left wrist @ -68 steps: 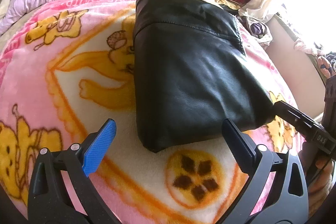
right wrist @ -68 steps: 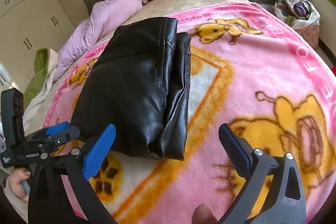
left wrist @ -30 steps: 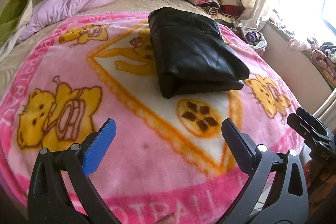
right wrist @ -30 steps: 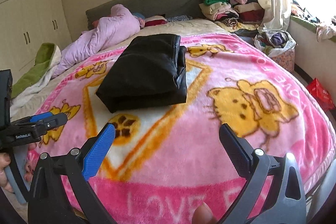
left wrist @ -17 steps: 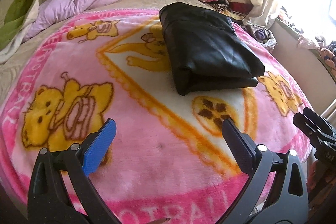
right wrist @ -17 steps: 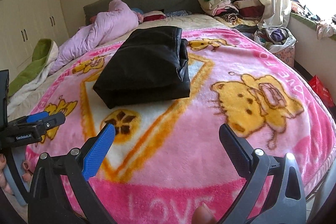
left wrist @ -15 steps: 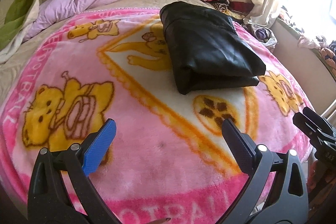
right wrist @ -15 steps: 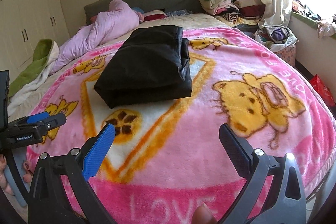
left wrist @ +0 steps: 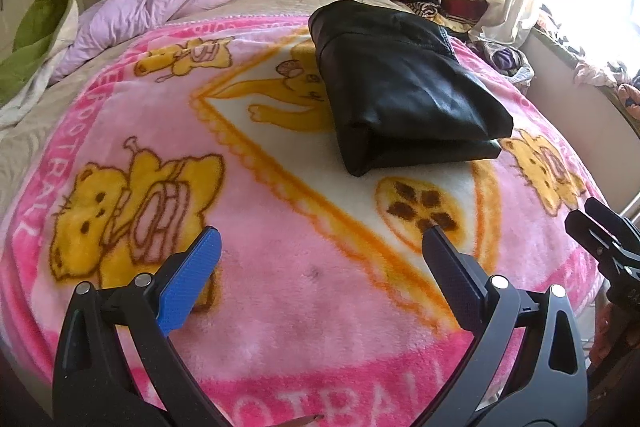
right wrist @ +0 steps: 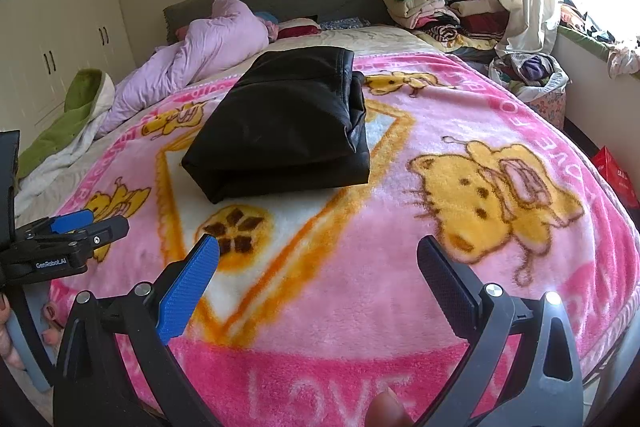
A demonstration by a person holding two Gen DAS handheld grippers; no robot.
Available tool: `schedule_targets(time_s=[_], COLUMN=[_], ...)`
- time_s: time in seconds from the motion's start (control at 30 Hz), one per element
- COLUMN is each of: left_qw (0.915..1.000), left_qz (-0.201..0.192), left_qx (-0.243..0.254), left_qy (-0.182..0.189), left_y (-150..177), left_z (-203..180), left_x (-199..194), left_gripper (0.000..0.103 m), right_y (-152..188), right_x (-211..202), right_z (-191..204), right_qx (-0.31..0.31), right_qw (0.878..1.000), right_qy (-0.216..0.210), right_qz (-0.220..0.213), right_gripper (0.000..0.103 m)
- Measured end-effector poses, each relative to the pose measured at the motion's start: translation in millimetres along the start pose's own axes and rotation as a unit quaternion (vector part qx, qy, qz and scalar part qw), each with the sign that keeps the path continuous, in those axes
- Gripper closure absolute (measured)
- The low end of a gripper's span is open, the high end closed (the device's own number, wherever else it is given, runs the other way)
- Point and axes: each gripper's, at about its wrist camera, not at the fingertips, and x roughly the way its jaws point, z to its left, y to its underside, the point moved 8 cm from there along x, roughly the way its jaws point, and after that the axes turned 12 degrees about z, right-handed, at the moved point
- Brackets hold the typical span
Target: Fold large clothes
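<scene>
The folded black jacket (left wrist: 404, 95) lies on the pink blanket (left wrist: 280, 307); left tongs (left wrist: 320, 271) and right tongs (right wrist: 318, 273) gape wide, empty, well apart from it.

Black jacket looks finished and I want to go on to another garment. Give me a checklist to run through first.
1. Jacket folded into a compact bundle: ok.
2. Jacket fully on the blanket, away from its edges: ok.
3. Left gripper jaws open, nothing held: ok.
4. Right gripper jaws open, nothing held: ok.
5. Both grippers clear of the jacket: ok.
6. Underside folds tidy: cannot tell.
</scene>
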Motion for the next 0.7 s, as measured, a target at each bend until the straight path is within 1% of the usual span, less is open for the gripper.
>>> schedule_targets(time_s=[0.17,0.7], left_qw=[1.0000,0.9999], left_qz=[0.000,-0.001], left_qx=[0.001,-0.002], left_qy=[-0.008,-0.016], left_y=[0.7,0.2], left_z=[1.7,7.5], left_x=[0.2,-2.2], left_gripper=[0.008,0.008], right_y=[0.2,-0.5], right_x=[-0.3,-2.5], right_z=[0.1,0.9], right_qx=[0.000,-0.001], right_qw=[1.000,1.000], right_qy=[0.001,0.003], right_qz=[-0.001,-0.004], right_gripper=[0.004,0.004])
